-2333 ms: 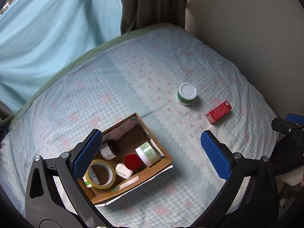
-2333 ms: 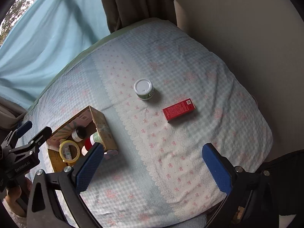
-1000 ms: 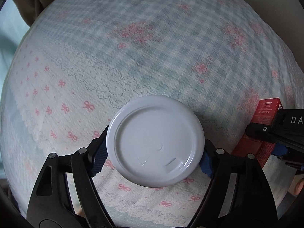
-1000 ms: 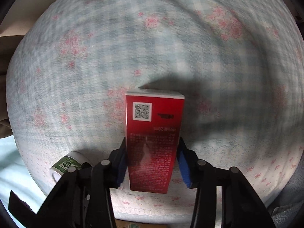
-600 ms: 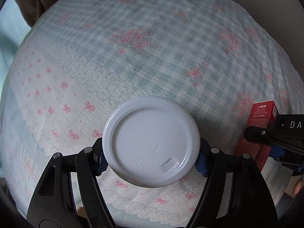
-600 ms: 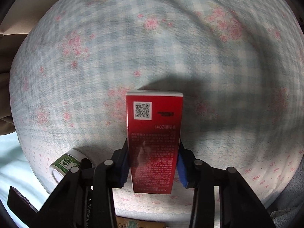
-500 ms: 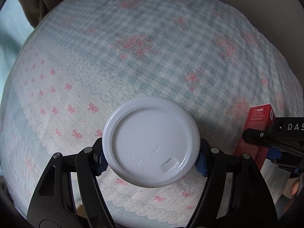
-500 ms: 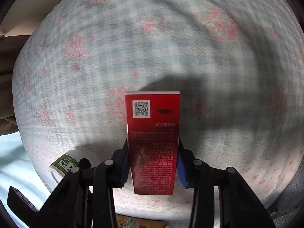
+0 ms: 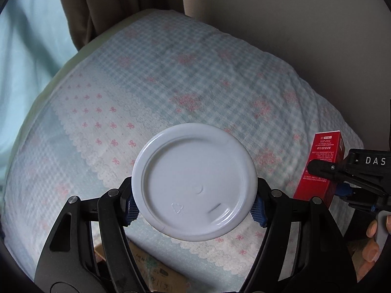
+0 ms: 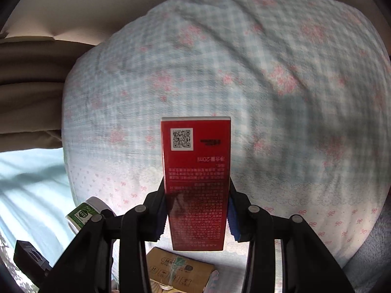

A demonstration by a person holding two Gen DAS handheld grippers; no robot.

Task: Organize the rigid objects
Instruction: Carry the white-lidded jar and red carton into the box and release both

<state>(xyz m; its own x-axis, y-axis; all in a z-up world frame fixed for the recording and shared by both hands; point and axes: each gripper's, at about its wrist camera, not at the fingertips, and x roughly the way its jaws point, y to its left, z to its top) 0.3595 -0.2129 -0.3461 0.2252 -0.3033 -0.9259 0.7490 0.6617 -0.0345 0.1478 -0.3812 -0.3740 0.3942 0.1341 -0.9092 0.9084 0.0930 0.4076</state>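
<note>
My left gripper (image 9: 194, 208) is shut on a white-lidded jar (image 9: 194, 182) and holds it in the air above the checked bedspread; its green label shows in the right wrist view (image 10: 81, 213). My right gripper (image 10: 196, 216) is shut on a red carton (image 10: 196, 175) with a QR code, also held in the air. The carton also shows at the right edge of the left wrist view (image 9: 322, 168). The cardboard box (image 10: 179, 271) lies just below both grippers, mostly hidden; one edge shows in the left wrist view (image 9: 151, 268).
The bedspread (image 9: 171, 78) has blue checks and pink bows. A brown curtain (image 9: 110, 2) hangs at the back left and a beige wall (image 9: 293, 12) runs behind the bed. A pale blue curtain (image 9: 27, 48) is at the left.
Both grippers closed on their objects, the jar and the red carton, and lifted them off the bedspread. Both have since drawn back toward the cardboard box, whose edge now shows below.
</note>
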